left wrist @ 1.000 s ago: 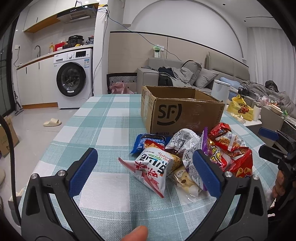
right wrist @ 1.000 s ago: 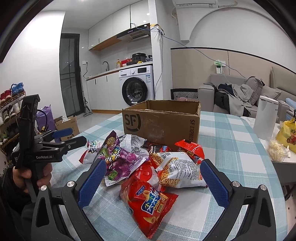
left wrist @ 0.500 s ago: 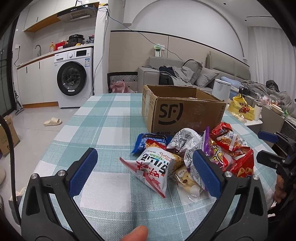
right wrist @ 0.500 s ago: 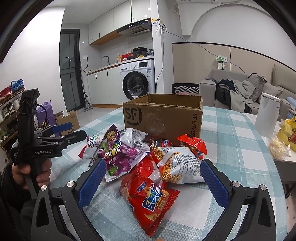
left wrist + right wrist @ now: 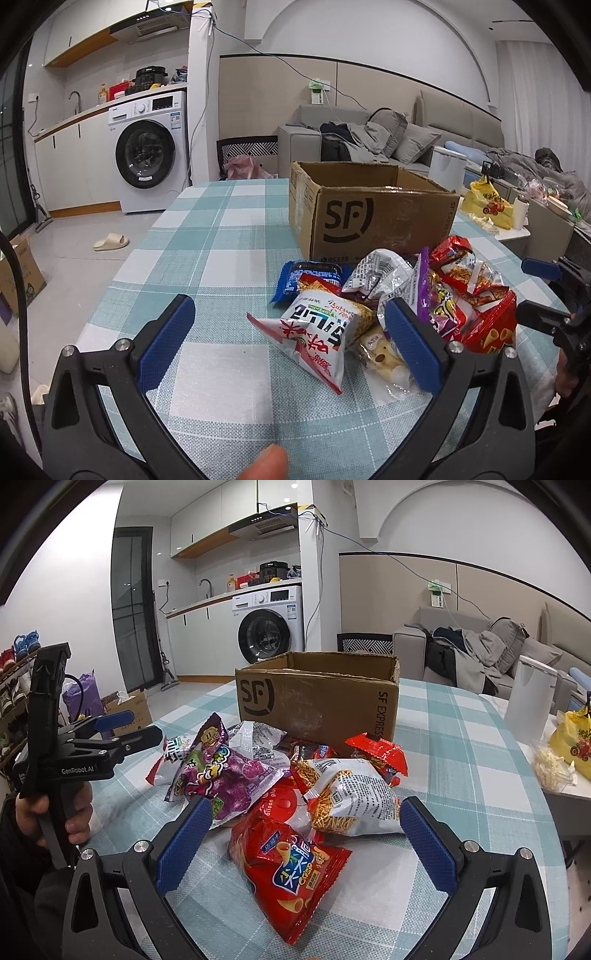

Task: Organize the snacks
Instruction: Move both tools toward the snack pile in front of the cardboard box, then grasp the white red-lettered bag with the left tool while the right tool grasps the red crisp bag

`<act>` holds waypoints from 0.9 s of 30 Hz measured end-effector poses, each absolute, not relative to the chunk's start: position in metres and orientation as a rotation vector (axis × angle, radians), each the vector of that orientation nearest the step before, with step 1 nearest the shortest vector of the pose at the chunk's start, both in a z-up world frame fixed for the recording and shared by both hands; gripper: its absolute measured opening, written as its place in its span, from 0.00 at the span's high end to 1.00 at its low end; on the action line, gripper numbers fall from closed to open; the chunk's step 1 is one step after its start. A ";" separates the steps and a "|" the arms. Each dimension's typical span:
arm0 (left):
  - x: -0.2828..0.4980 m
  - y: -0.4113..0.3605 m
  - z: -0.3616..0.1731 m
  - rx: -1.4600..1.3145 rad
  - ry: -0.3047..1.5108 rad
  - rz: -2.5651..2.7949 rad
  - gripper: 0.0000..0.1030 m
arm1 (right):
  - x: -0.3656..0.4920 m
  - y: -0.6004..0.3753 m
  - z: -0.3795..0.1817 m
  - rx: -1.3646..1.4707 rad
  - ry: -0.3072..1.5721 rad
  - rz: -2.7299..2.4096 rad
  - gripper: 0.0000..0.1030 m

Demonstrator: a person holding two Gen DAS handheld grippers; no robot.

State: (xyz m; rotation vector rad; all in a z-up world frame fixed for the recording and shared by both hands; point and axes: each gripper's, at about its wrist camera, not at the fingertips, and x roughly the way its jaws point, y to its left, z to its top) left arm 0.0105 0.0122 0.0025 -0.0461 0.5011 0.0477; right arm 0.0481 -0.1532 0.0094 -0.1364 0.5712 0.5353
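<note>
An open-plan home: ahead and left of the tongs, a kitchen run with washing machine (image 5: 149,157) under the counter, range hood (image 5: 264,526) and cabinets; ahead and right, a grey sofa (image 5: 369,140) heaped with cushions and clothes; a checked tablecloth (image 5: 214,229) beneath them.

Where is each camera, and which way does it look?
Left wrist: sits on the left gripper, looking along its open fingers across the table at the snacks and box; a fingertip and the right gripper show.
Right wrist: sits on the right gripper, facing the same pile from the other side; the left gripper and hand show.
Both share snacks, box and washer.
</note>
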 end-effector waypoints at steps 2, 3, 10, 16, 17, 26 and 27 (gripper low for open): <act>0.011 0.011 0.002 -0.038 0.497 0.045 0.01 | 0.048 -0.154 0.009 -0.134 0.575 0.536 0.00; 0.011 0.011 0.002 -0.035 0.497 0.045 0.01 | 0.049 -0.154 0.009 -0.134 0.580 0.535 0.00; 0.014 0.012 0.001 -0.031 0.523 0.040 0.01 | 0.054 -0.152 0.002 -0.138 0.641 0.549 0.00; 0.019 0.016 -0.001 -0.035 0.552 0.057 0.01 | 0.063 -0.148 -0.012 -0.139 0.737 0.569 0.00; 0.020 0.016 -0.002 -0.034 0.560 0.060 0.01 | 0.065 -0.147 -0.013 -0.138 0.749 0.573 0.00; 0.040 0.015 -0.014 -0.045 0.662 0.019 0.01 | 0.077 -0.144 -0.027 -0.125 0.855 0.584 0.06; 0.042 0.015 -0.014 -0.041 0.661 0.020 0.01 | 0.078 -0.143 -0.027 -0.124 0.865 0.585 0.07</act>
